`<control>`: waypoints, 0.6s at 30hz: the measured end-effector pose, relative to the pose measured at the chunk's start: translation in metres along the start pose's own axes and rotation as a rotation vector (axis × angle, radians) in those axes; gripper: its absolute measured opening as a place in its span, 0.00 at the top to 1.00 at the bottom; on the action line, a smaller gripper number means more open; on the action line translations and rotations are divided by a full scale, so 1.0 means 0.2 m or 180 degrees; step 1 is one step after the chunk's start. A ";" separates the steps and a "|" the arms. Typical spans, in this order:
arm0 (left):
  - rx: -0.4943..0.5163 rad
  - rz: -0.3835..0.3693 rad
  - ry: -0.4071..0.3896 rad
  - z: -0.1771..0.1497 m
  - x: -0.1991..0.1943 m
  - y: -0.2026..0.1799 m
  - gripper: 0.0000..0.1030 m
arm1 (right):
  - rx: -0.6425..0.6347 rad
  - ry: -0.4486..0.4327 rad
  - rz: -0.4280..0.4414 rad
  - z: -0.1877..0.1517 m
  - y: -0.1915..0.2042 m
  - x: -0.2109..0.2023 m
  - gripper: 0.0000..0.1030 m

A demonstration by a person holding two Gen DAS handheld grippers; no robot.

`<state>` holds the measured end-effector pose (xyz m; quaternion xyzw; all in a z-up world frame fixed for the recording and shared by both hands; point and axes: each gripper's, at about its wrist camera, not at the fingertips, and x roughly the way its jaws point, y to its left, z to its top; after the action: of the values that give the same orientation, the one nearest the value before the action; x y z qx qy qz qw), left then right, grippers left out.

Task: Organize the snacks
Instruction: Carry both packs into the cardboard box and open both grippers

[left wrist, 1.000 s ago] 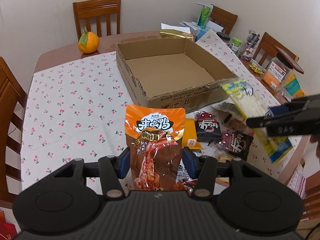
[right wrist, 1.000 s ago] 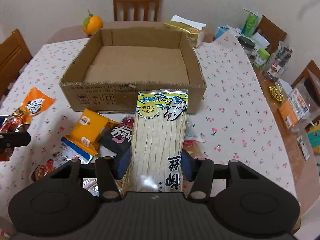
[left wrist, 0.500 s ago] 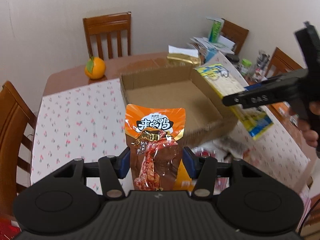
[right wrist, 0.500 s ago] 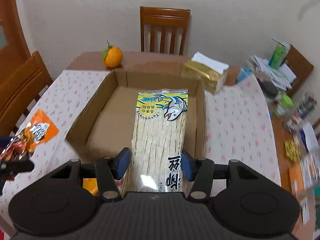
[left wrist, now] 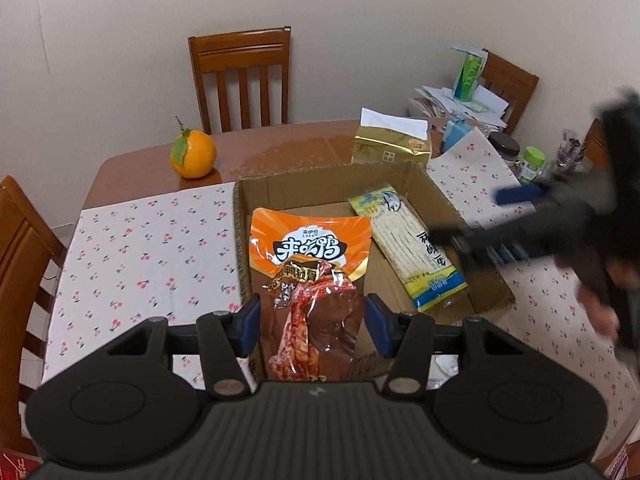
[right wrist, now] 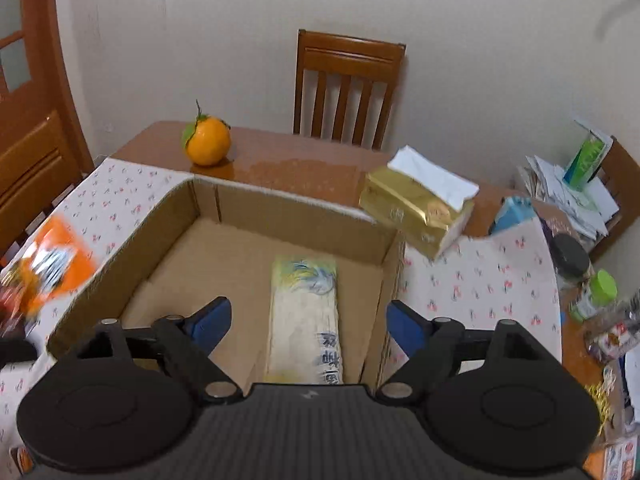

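Matt brown corrugated cardboard box (left wrist: 448, 196). Glossy plastic snack packet (left wrist: 310, 280); polished wooden desk (left wrist: 280, 148) under printed cloth (left wrist: 140, 248).

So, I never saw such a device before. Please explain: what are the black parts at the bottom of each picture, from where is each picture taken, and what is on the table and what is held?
No robot here: a person holds one hand-held gripper in each hand, each carrying a camera that looks along its two fingers. In the left view, the left hand-held gripper is shut on an orange duck-snack packet. In the right view, the right hand-held gripper is opening; the fish-strip packet lies free in the cardboard box. On the table with its cherry-print cloth also stand an orange and a gold tissue pack.
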<state>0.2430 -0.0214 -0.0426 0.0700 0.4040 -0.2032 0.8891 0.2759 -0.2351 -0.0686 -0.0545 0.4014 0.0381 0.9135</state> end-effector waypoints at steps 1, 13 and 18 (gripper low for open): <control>0.0007 -0.0001 0.0002 0.02 0.02 -0.01 0.49 | 0.0019 -0.0026 -0.0015 -0.04 0.00 -0.03 0.00; 0.0151 0.0023 0.0025 0.24 0.32 -0.09 0.48 | 0.0076 -0.0025 -0.0180 -0.33 0.05 -0.29 0.00; 0.0097 0.0177 -0.0172 0.26 0.33 -0.07 0.09 | 0.0154 0.0036 -0.0209 -0.38 0.05 -0.31 0.00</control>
<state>0.3117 -0.0690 -0.0565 0.0892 0.3746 -0.1864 0.9039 0.1767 -0.2375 -0.0743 -0.0457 0.4054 -0.0020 0.9130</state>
